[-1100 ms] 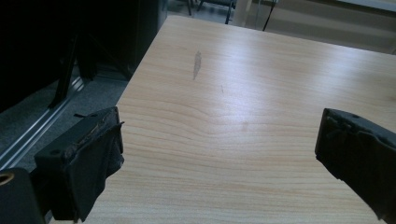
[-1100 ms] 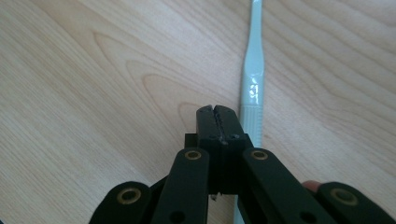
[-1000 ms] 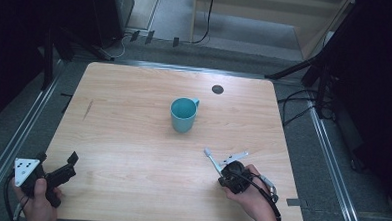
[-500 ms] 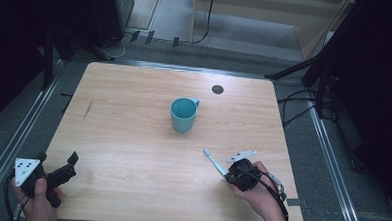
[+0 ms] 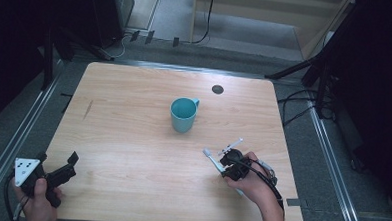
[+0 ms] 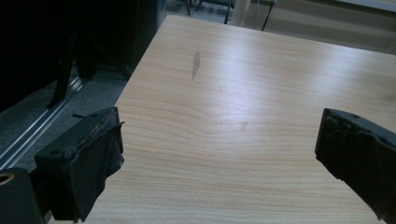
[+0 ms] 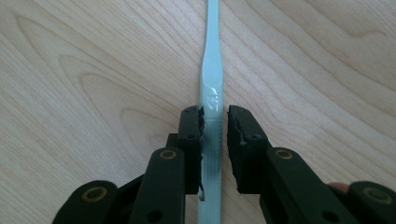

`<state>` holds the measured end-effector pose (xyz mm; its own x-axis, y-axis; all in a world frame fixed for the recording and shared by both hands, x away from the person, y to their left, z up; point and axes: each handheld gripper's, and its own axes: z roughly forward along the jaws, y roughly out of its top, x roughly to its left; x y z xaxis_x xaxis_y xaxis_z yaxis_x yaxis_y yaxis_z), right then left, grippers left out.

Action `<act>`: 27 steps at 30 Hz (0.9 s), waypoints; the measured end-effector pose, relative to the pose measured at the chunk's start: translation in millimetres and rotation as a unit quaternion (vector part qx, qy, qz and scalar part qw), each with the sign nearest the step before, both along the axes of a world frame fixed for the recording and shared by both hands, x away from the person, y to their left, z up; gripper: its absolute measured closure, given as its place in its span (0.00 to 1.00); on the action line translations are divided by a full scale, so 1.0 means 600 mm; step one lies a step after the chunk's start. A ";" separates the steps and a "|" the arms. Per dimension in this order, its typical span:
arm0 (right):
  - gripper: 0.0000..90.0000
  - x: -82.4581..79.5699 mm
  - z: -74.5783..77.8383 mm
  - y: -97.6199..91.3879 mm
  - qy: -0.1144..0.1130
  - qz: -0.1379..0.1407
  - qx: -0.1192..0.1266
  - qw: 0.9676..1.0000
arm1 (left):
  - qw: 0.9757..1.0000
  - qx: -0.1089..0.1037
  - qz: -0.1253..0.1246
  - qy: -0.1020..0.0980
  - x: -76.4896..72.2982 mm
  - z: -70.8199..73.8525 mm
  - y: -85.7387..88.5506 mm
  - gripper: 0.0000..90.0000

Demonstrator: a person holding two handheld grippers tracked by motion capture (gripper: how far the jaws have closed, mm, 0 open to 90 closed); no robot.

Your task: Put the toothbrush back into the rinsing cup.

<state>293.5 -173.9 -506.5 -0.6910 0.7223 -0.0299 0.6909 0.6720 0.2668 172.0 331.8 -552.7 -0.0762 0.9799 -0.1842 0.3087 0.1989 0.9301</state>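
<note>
My right gripper point(image 7: 215, 135) has just been opening; the toothbrush point(image 7: 211, 93) lies between its jaws, unpinched, near the cup point(image 5: 183, 114); my left gripper point(image 6: 219, 154) gapes empty, well apart from the cup.

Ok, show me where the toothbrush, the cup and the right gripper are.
toothbrush point(image 7: 211, 88): right gripper view, on its pale handle.
cup point(image 5: 183, 121): high view, on its teal outer wall.
right gripper point(image 7: 215, 140): right gripper view, midway between its fingertips.

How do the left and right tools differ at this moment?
The left tool stands wide open with nothing between its jaws. The right tool is barely parted, its jaws just opening, with a toothbrush handle between them. The left is at the table's near corner, the right nearer the cup. Both are hand-held.
</note>
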 end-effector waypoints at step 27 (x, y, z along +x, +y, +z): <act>0.88 0.001 0.027 -0.006 -0.058 -0.037 0.059 0.996 | 1.000 -0.001 0.000 0.000 0.000 0.000 0.000 0.01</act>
